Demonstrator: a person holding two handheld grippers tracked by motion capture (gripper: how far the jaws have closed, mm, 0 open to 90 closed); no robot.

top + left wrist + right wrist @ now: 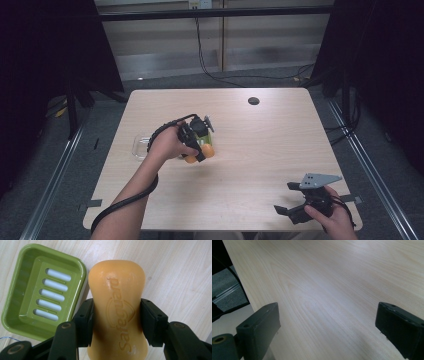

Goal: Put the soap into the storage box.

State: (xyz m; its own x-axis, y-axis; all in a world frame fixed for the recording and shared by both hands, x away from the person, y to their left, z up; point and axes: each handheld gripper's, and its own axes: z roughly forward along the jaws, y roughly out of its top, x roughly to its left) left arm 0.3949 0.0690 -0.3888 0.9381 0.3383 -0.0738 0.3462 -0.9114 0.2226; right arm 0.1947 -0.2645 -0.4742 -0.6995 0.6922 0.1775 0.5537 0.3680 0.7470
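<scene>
Left tongs (117,320) grip soap (117,307) beside green dish (22,315). Right tongs (327,325) open, empty, over near-right worktop (332,277).

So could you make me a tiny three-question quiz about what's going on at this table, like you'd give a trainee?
1. True or false: the left gripper is shut on the orange soap bar.
2. Multiple choice: the green soap dish is A) holding the soap, B) empty, with slots in its floor, C) upside down.
3. In a few words: what is between the fingers of the right gripper?

Key
1. True: both jaws press the bar's narrow waist.
2. B: the dish sits beside the bar with nothing in it.
3. Nothing; the jaws stand wide apart over the bare wooden table.
</scene>
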